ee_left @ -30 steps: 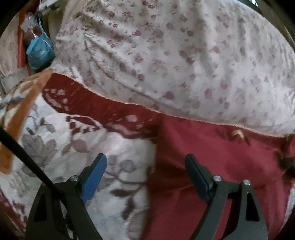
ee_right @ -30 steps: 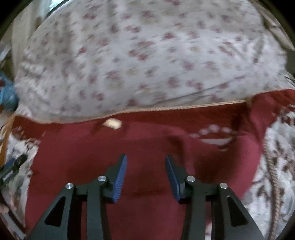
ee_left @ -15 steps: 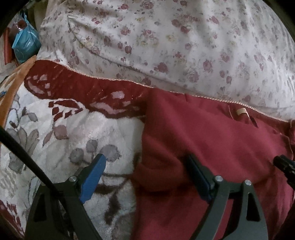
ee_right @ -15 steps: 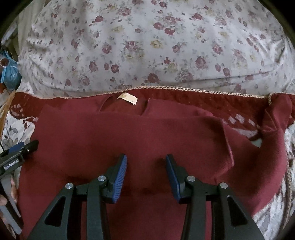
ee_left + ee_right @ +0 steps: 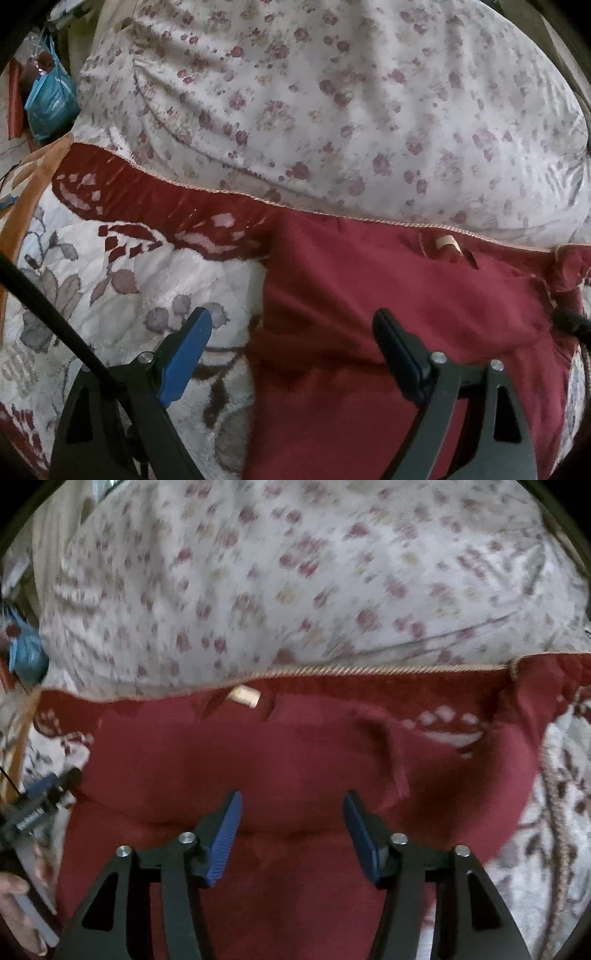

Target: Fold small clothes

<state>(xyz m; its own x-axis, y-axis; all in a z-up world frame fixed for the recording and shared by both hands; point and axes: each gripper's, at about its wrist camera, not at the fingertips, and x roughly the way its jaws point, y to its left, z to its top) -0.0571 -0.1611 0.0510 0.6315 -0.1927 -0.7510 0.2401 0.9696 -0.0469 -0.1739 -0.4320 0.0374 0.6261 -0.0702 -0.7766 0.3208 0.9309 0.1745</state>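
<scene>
The dark red garment (image 5: pixel 258 775) lay spread flat on the bed just ahead of both my hand-held grippers, its neck label (image 5: pixel 244 695) at the far edge. My right hand-held gripper (image 5: pixel 291 827) had just been opening, nothing between its jaws. My left hand-held gripper (image 5: pixel 291 354) stood wide apart over the garment's left edge. It looked soft, light and limp; I judged the edges and corners best to pinch.

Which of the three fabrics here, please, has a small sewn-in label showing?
The plain dark red garment; its tan label sits at the neckline, unlike the floral pillow and patterned blanket.
</scene>
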